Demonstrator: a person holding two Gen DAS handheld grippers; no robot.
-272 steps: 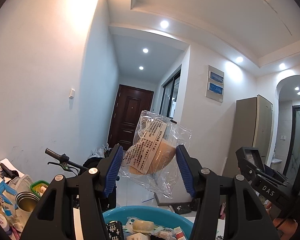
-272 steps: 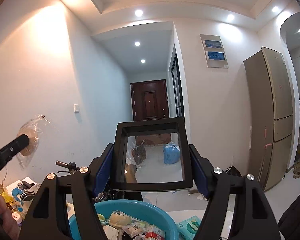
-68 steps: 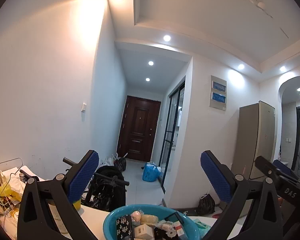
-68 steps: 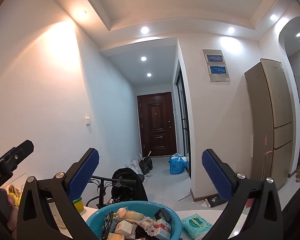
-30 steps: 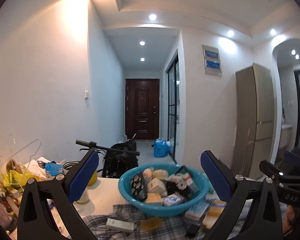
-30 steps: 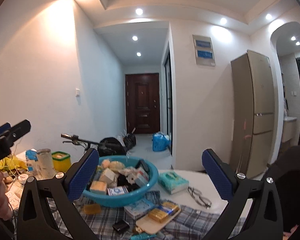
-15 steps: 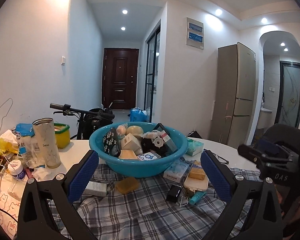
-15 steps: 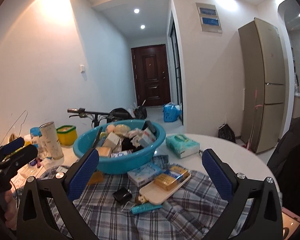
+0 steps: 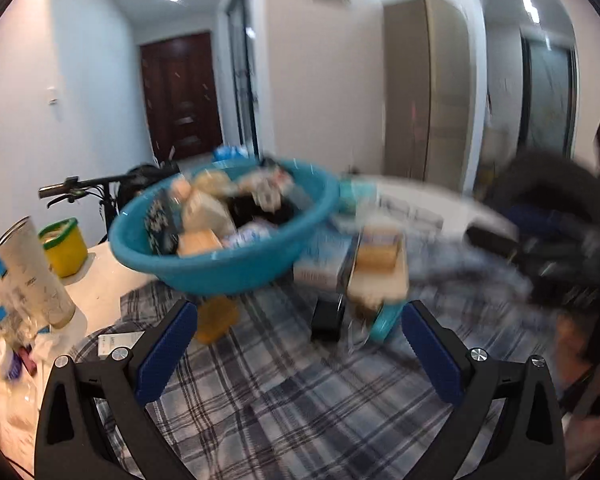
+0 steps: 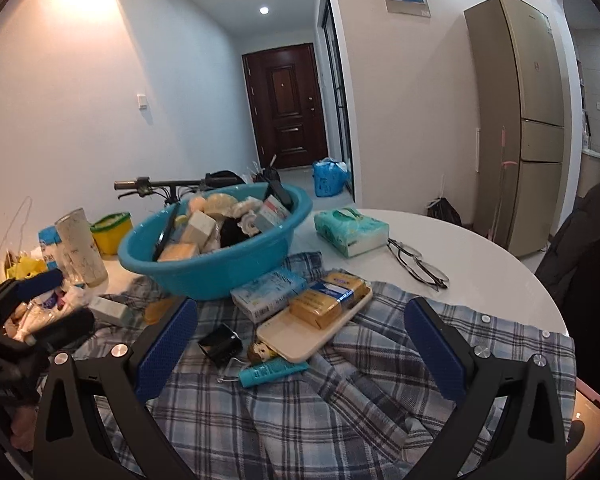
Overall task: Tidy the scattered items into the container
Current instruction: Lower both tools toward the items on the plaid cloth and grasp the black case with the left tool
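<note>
A teal basin (image 10: 220, 264) full of small items stands on a white round table, also in the blurred left wrist view (image 9: 220, 268). In front of it on a plaid cloth (image 10: 300, 412) lie a white-blue box (image 10: 268, 294), a cream phone (image 10: 320, 330) carrying a yellow packet (image 10: 320, 308), a black binder clip (image 10: 220, 346), a teal tube (image 10: 272, 372) and an orange soap bar (image 9: 216, 318). My right gripper (image 10: 300, 344) is open and empty above the cloth. My left gripper (image 9: 298, 350) is open and empty, near the clip (image 9: 328, 320).
A tissue pack (image 10: 350, 230) and glasses (image 10: 416, 264) lie right of the basin. A tall cup (image 10: 82, 246), a yellow tub (image 10: 112, 232) and clutter crowd the table's left edge. A small white box (image 10: 108, 308) lies left of the cloth.
Both grippers have tilted down from the ceiling and hallway toward the table and come closer to the loose items. The left view is blurred by motion. Both stay open.
</note>
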